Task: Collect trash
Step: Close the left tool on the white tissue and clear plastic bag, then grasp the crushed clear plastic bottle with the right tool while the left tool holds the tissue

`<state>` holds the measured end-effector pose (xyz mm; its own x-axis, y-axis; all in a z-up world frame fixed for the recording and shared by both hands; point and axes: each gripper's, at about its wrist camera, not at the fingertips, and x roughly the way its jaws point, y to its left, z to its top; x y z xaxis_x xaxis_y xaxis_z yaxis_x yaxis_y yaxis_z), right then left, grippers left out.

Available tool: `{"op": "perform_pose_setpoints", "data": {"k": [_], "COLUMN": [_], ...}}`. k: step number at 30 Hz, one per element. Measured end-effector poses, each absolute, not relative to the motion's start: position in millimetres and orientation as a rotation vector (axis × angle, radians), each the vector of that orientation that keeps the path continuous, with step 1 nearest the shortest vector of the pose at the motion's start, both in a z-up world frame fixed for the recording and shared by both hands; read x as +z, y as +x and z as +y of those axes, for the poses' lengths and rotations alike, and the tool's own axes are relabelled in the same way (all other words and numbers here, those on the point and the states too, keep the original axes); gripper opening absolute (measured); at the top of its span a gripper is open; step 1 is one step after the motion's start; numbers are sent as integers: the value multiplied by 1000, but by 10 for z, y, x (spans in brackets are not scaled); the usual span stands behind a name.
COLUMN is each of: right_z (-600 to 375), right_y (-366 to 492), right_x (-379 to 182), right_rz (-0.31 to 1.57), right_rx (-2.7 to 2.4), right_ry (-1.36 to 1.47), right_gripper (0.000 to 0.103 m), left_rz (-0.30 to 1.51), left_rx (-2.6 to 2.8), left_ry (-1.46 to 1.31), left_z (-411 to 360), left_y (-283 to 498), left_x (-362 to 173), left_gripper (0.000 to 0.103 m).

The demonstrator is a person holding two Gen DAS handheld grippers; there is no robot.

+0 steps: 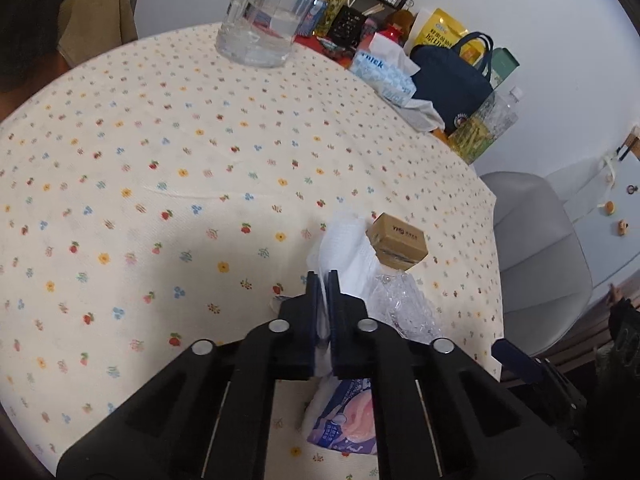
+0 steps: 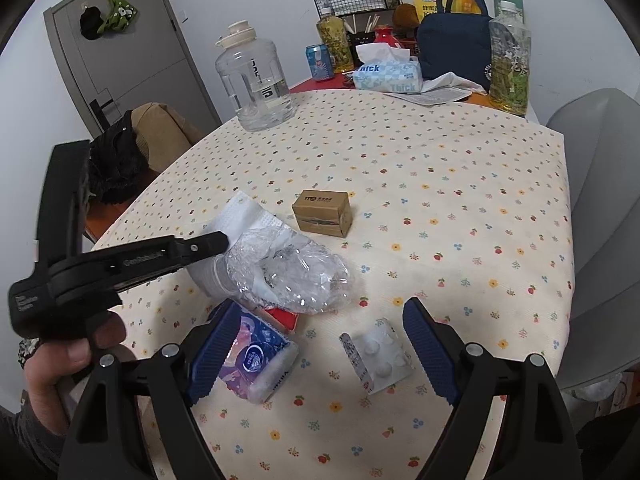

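Observation:
On the flowered tablecloth (image 2: pixel 440 200) lies a heap of trash: a white pleated sheet like a face mask (image 2: pixel 246 216), a crushed clear plastic bottle (image 2: pixel 288 276), a small cardboard box (image 2: pixel 323 218), a purple tissue pack (image 2: pixel 252 360) and a pill blister pack (image 2: pixel 380 356). My left gripper (image 1: pixel 323 278) is shut on the edge of the white sheet (image 1: pixel 344 244), beside the bottle (image 1: pixel 404 304) and box (image 1: pixel 398 246). It also enters the right wrist view from the left (image 2: pixel 218 240). My right gripper (image 2: pixel 323 305) is open above the blister pack, its left finger over the tissue pack.
At the table's far side stand a big clear water jug (image 2: pixel 256 80), a tissue box (image 2: pixel 388 74), a navy bag (image 2: pixel 456 44), a can and tea bottles (image 2: pixel 510 60). A grey chair (image 2: pixel 600 200) borders the right edge. A hand (image 2: pixel 60 360) holds the left gripper.

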<state>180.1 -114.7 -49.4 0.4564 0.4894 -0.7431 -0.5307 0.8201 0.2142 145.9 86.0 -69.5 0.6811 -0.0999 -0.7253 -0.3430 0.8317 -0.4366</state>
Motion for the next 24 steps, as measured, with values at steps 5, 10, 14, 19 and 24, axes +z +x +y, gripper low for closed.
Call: {"op": "perform_pose_setpoints", "data": {"k": [5, 10, 14, 19, 24], "right_z": [-967, -728, -520, -311, -165], "right_y": [1784, 1755, 1760, 1738, 1715], "right_x": [-477, -505, -582, -667, -670], "right_rz": [892, 895, 917, 927, 900], "right_rx": [667, 707, 723, 729, 714], "right_ry": [-69, -118, -186, -273, -346], "right_gripper": [82, 82, 72, 73, 69], "left_rz": [787, 776, 761, 759, 768], "left_rx": [176, 199, 209, 226, 220], "left_ry": [-581, -586, -586, -598, -611], "left_z": [960, 1091, 1172, 1282, 1322], "left_y": [1300, 1157, 1069, 996, 981], "left_x": [-560, -482, -441, -460, -523], "left_gripper": [4, 4, 4, 4, 4]}}
